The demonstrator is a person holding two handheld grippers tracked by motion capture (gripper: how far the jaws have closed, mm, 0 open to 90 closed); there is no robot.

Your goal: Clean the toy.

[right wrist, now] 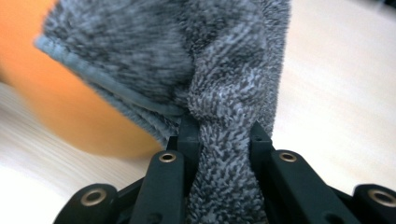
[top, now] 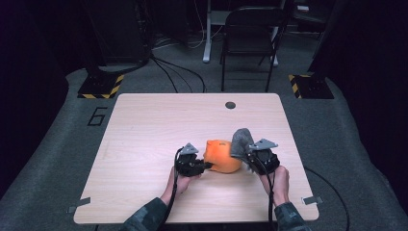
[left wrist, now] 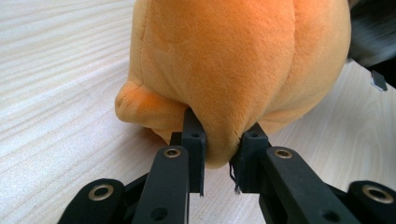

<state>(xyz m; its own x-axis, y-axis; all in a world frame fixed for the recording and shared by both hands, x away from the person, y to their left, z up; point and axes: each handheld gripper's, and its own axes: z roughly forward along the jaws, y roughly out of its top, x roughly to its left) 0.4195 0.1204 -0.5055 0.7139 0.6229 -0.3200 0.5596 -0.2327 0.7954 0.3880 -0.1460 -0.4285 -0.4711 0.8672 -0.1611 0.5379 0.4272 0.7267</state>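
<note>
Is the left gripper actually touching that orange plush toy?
Touching. In the left gripper view, the left gripper has both black jaws pinching a fold of the orange plush toy, with the fabric bulging between them.

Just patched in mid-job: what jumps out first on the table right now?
The orange plush toy sits near the middle of the wooden table, toward the person's edge; the left tongs pinch a fold of it at its left side. The right tongs are clamped on a bunched grey fleecy cloth, held up against the toy's right side.
</note>
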